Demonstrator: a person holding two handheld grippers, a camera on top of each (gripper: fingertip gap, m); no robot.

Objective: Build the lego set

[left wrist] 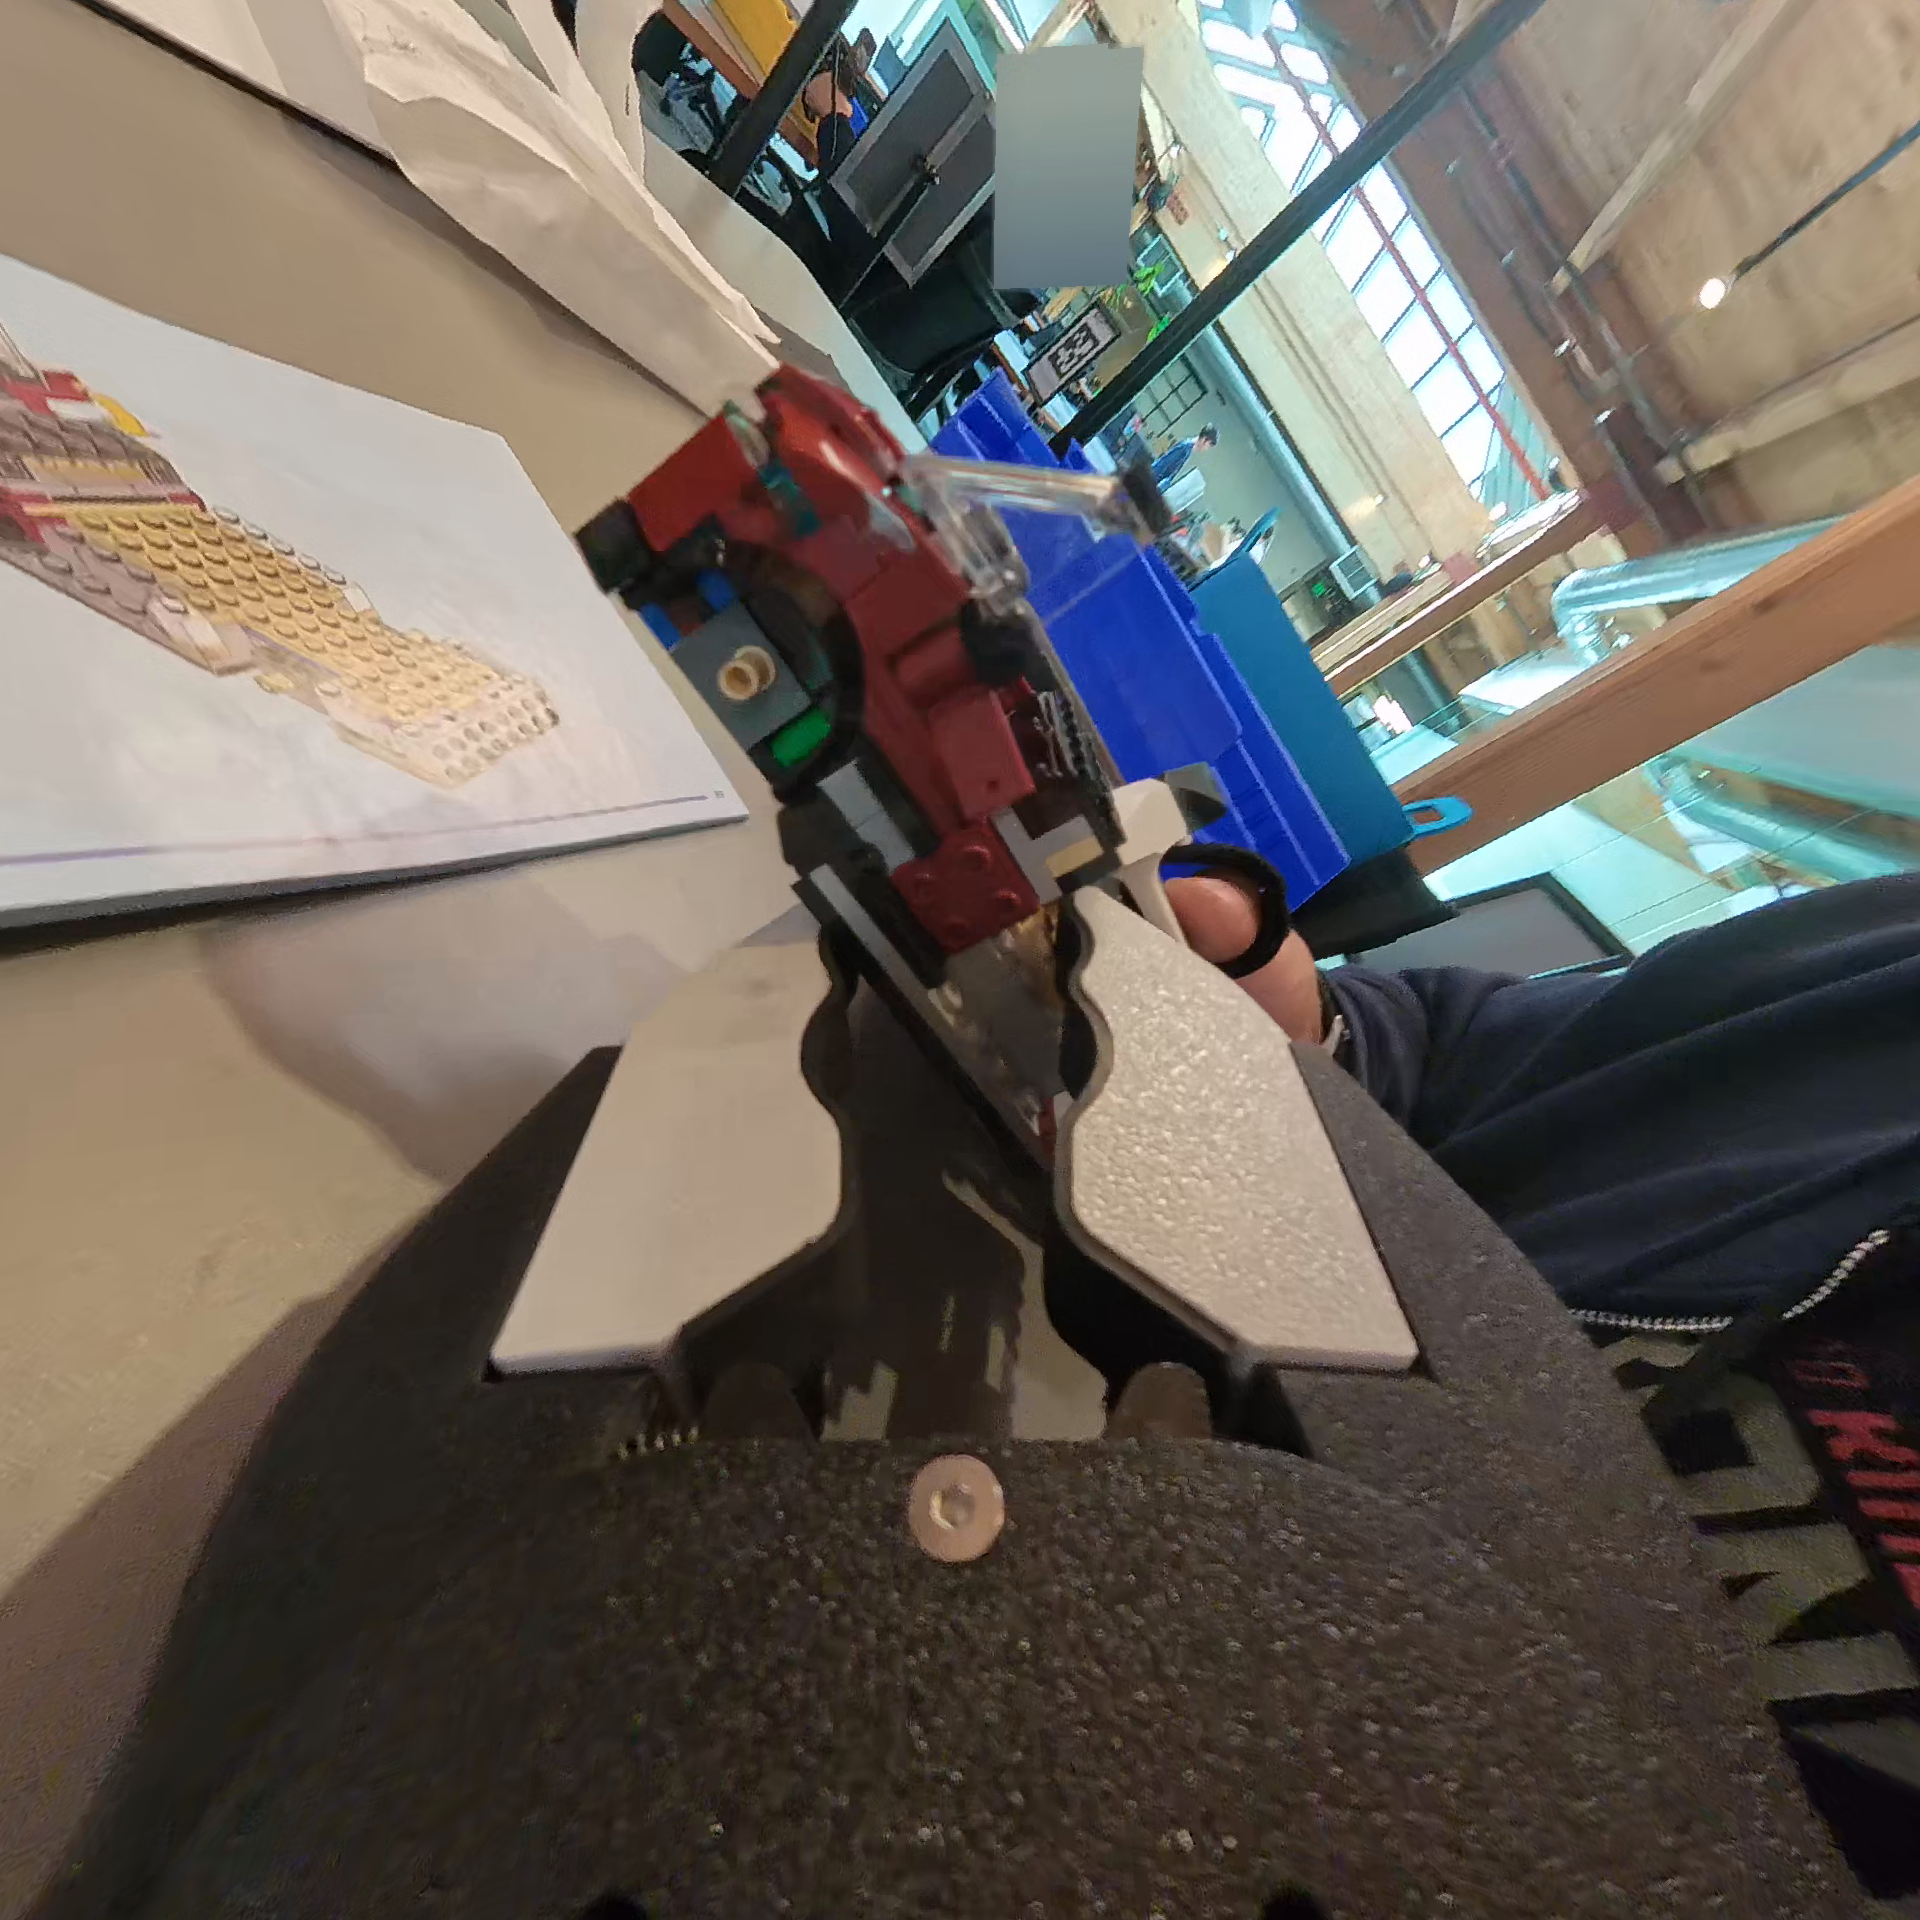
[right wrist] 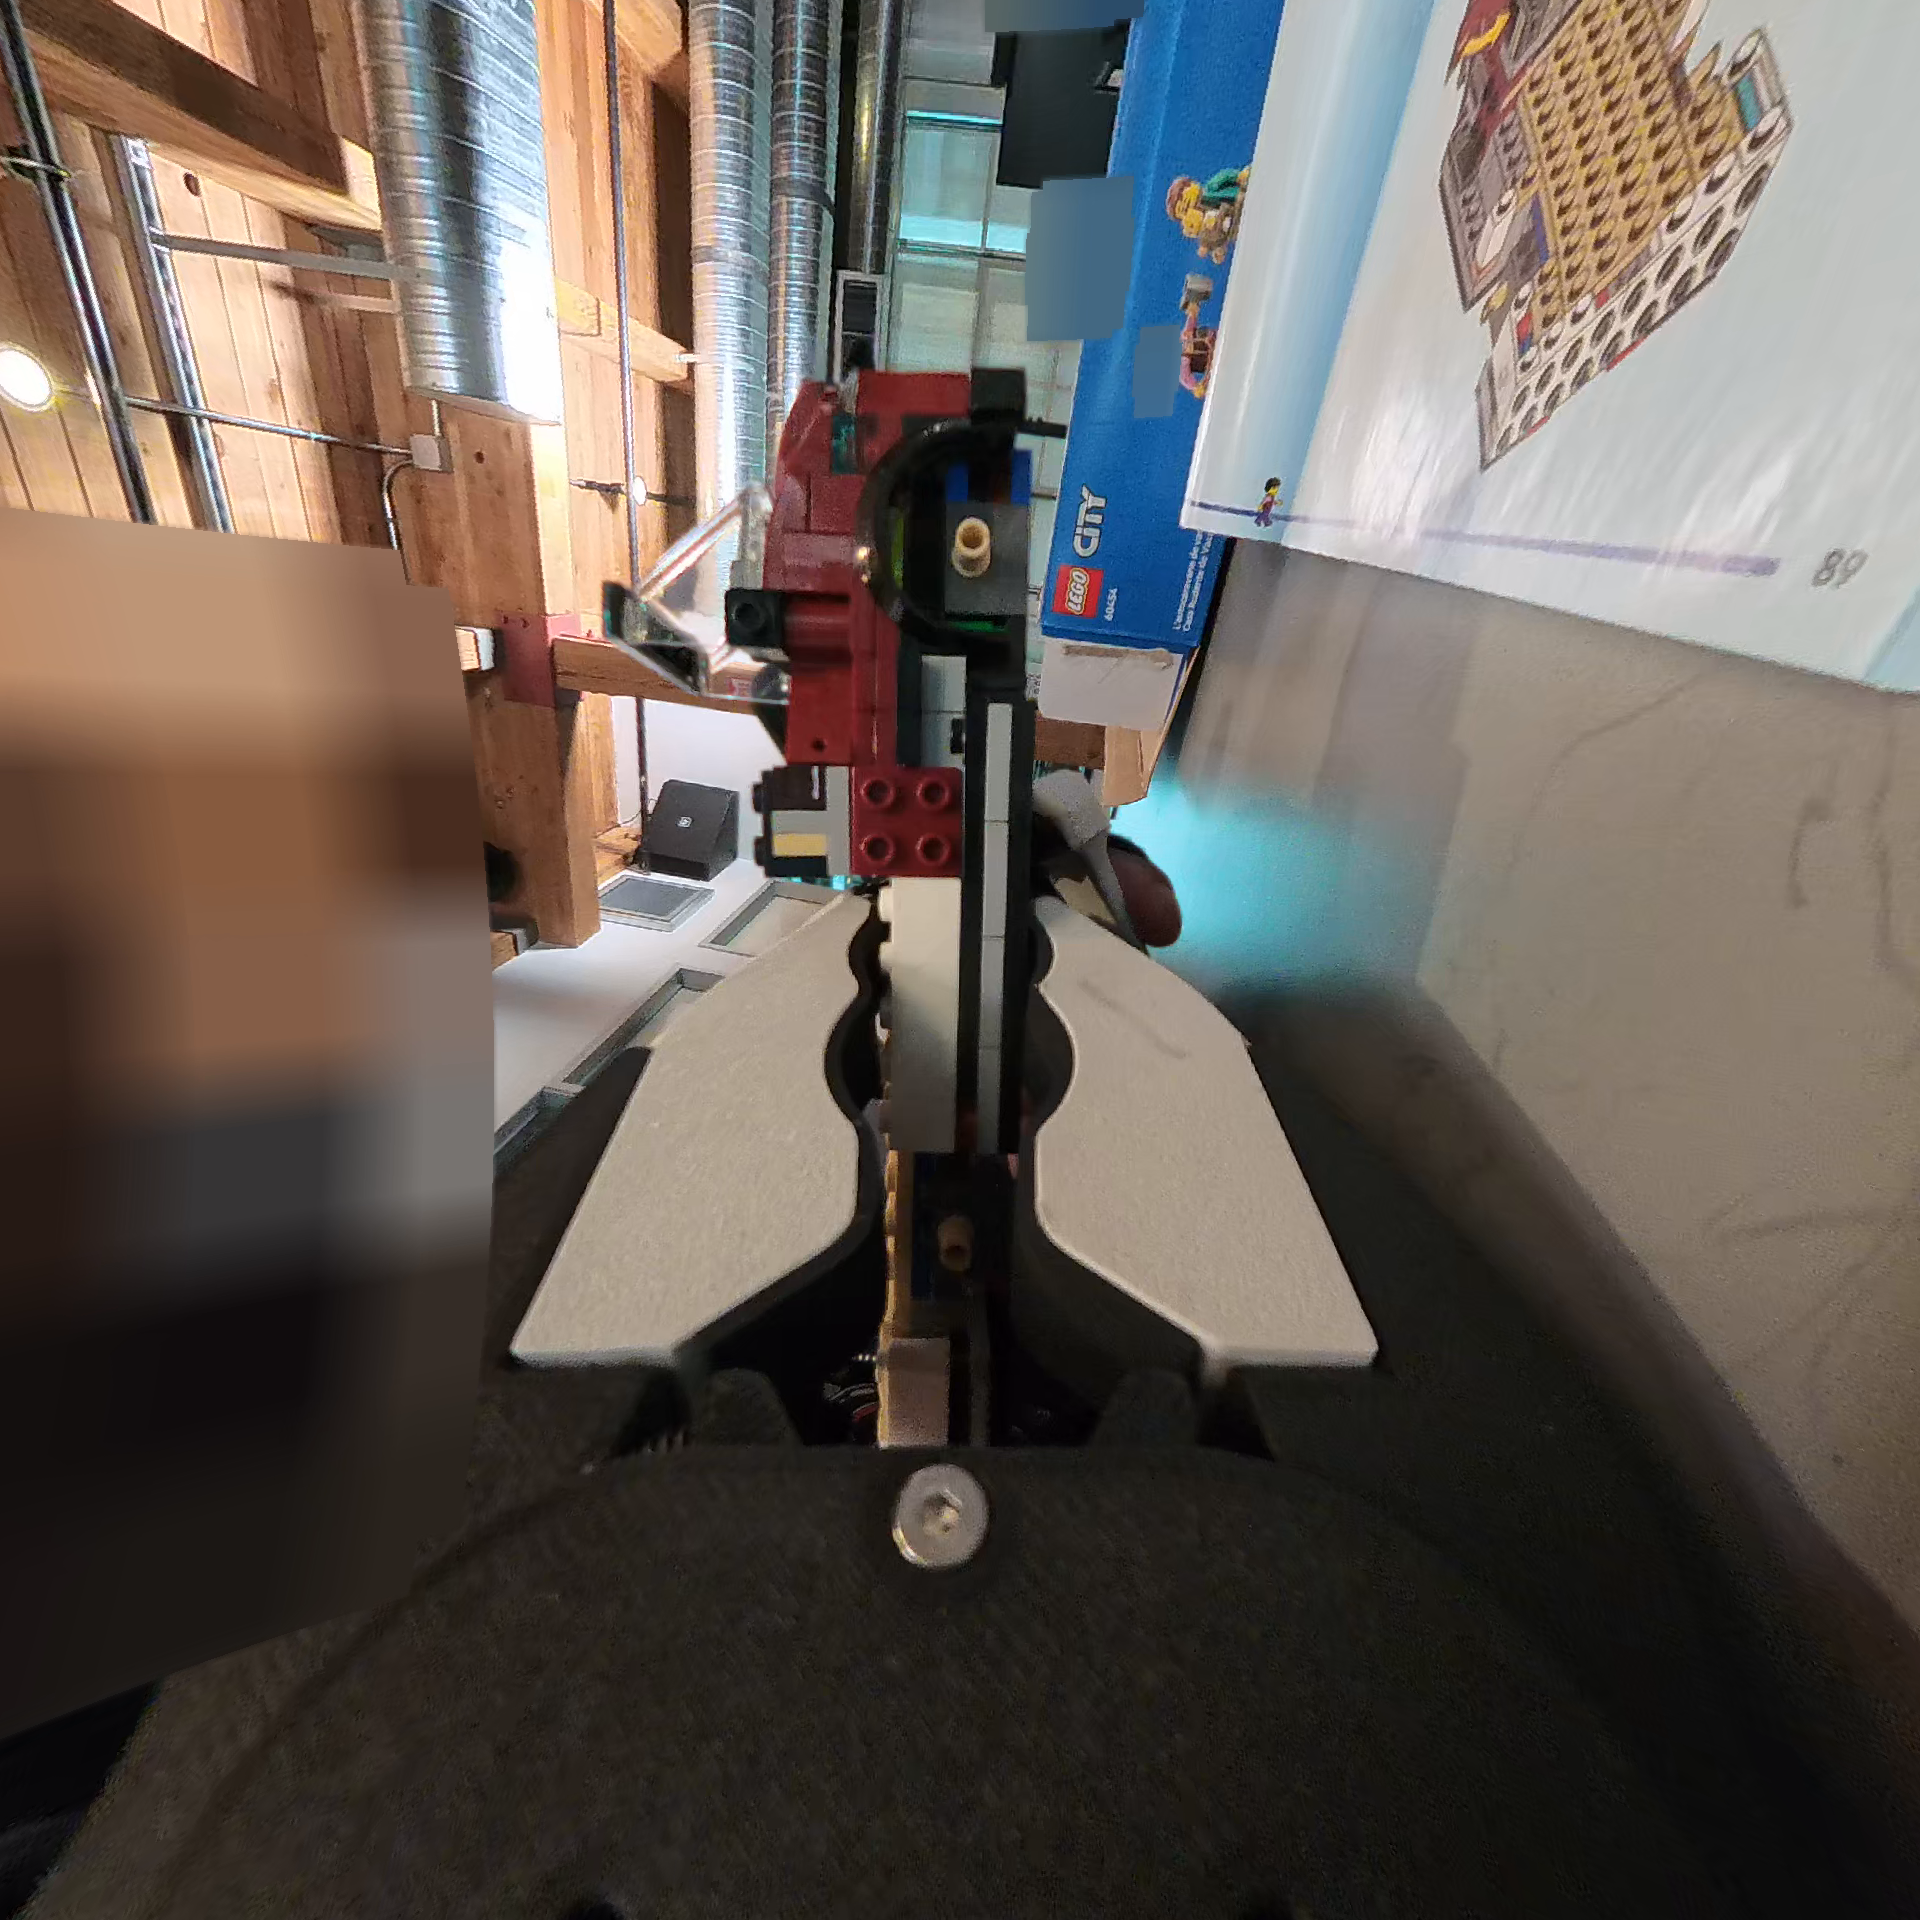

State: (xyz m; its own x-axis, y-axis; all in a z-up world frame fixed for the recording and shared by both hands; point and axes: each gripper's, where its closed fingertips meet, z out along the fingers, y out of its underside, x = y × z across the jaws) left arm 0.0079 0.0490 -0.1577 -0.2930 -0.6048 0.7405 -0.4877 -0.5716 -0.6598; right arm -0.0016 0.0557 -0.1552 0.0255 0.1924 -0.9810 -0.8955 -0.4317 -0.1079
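A dark red, black and grey brick vehicle model [left wrist: 894, 644] with a clear windscreen piece is held in the air, on its side, next to the table. My left gripper [left wrist: 951, 935] is shut on its rear end; both pads [left wrist: 1174, 1122] touch it, and the model sits at a slant between them. My right gripper [right wrist: 951, 914] is shut on the same model [right wrist: 831, 644], clamping its thin black and grey base between both pads [right wrist: 1143, 1122]. The other gripper's white fingertip [left wrist: 1148, 821] and a thumb show behind the model. The left gripper's fingertip [right wrist: 1081, 821] shows in the right wrist view.
An open instruction booklet [left wrist: 312, 644] lies on the grey table [left wrist: 208, 1143]; it also shows in the right wrist view [right wrist: 1558, 312]. A blue toy box [right wrist: 1132, 416] and blue bins [left wrist: 1164, 644] stand beyond. A person's dark sleeve [left wrist: 1662, 1091] is close on the right. The tips of both grippers are at nearly the same place.
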